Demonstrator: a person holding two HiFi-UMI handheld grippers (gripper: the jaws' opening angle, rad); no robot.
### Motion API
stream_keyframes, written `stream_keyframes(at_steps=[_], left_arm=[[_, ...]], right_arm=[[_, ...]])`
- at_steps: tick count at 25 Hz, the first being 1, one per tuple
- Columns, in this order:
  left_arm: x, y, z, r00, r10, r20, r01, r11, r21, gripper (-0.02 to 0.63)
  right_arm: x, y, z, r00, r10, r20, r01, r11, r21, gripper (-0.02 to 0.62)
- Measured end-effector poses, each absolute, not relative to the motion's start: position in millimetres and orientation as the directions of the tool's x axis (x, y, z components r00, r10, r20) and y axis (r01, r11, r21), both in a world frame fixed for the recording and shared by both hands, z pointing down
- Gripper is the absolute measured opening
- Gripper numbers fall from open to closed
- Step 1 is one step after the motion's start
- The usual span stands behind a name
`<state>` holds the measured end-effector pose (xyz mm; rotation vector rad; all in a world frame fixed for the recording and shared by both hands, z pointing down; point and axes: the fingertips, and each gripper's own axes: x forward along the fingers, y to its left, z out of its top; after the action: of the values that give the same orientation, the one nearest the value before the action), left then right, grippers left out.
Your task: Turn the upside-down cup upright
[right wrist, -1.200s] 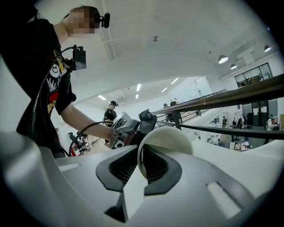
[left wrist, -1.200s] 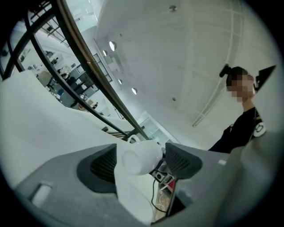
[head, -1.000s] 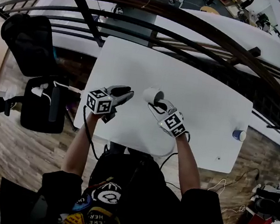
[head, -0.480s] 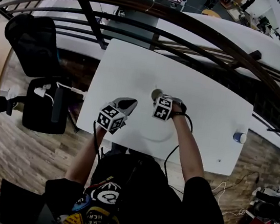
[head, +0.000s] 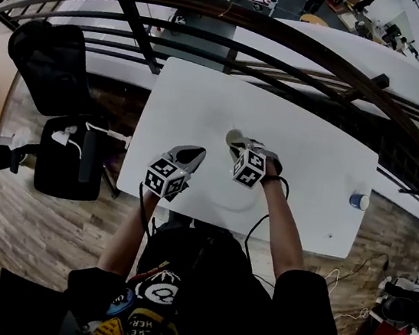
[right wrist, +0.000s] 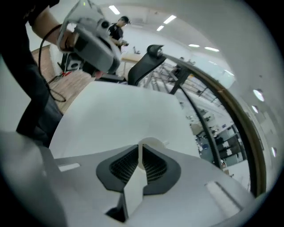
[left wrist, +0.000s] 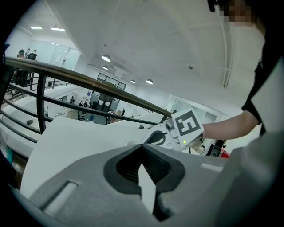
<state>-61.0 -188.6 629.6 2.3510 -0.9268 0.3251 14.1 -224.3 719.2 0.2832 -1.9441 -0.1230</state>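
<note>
The right gripper (head: 238,148) points steeply down at the white table (head: 196,99) with the cup (head: 233,136) right at its tips. The right gripper view shows why it holds the cup this way: one jaw sits inside the cup's mouth and the other outside, so the thin white wall of the cup (right wrist: 150,142) is pinched between the ribbed pads of the right gripper (right wrist: 140,151). A grip on the rim from above only works on a cup whose mouth faces up, and the head view agrees, showing a pale ring with a dimmer hollow just beyond the fingertips. The cup therefore looks upright, though it cannot be told whether its base rests fully on the table. The jaws are starting to open around the wall, which reads as a release, although the pads appear to touch it on both sides. Nothing can be seen inside the cup, and what shows of its hollow looks empty. The left gripper (head: 195,153) hovers beside the right one, near but apart from the cup. Its jaws are pressed together on nothing (left wrist: 143,149), so it seems to be keeping clear and takes no part in the grip.
</note>
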Motion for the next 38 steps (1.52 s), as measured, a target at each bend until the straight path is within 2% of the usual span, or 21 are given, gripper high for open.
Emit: stream_keyframes(at_steps=[1, 3, 5, 8, 11, 15, 19, 24, 28, 38], left_arm=[[-62.1, -188.5, 625.3, 0.726, -0.553, 0.41, -0.688, -0.591, 0.422, 0.005], [-63.1, -187.0, 613.3, 0.714, -0.578, 0.395, -0.7, -0.593, 0.397, 0.005], [-62.5, -183.2, 600.7, 0.693, -0.611, 0.383, -0.721, -0.579, 0.382, 0.005], [-54.7, -174.0, 581.9, 0.684, -0.648, 0.336, -0.727, -0.562, 0.396, 0.005], [-40.8, -154.1, 561.3, 0.691, -0.662, 0.289, -0.716, -0.575, 0.395, 0.005], [-19.1, -116.0, 537.1, 0.712, -0.645, 0.278, -0.702, -0.648, 0.295, 0.005], [-4.9, -66.1, 523.6, 0.707, -0.648, 0.283, -0.706, -0.662, 0.252, 0.005], [-1.4, -6.5, 501.6, 0.69, -0.682, 0.243, -0.716, -0.591, 0.372, 0.005], [0.6, 48.1, 484.2, 0.66, -0.712, 0.237, -0.749, -0.602, 0.278, 0.005], [-5.1, 103.9, 478.3, 0.664, -0.695, 0.275, -0.747, -0.609, 0.265, 0.005]], right_arm=[[18.0, -226.3, 702.9, -0.401, -0.325, 0.857, -0.239, 0.94, 0.244, 0.01], [30.7, -224.7, 664.4, -0.478, -0.465, 0.745, -0.478, 0.849, 0.224, 0.002], [46.8, -213.7, 625.6, -0.54, -0.594, 0.596, -0.695, 0.714, 0.083, 0.002], [72.7, -187.2, 572.4, -0.54, -0.762, 0.358, -0.841, 0.509, -0.185, 0.002], [93.5, -150.5, 537.8, -0.453, -0.856, 0.248, -0.874, 0.371, -0.314, 0.002], [102.1, -98.7, 528.9, -0.397, -0.887, 0.238, -0.886, 0.303, -0.351, 0.002], [102.1, -43.2, 529.8, -0.426, -0.874, 0.233, -0.872, 0.329, -0.362, 0.002], [105.4, 16.5, 508.9, -0.468, -0.86, 0.202, -0.853, 0.381, -0.356, 0.002], [109.3, 64.9, 505.5, -0.495, -0.845, 0.202, -0.842, 0.41, -0.351, 0.001], [91.2, 117.9, 488.5, -0.529, -0.83, 0.175, -0.813, 0.436, -0.386, 0.0]])
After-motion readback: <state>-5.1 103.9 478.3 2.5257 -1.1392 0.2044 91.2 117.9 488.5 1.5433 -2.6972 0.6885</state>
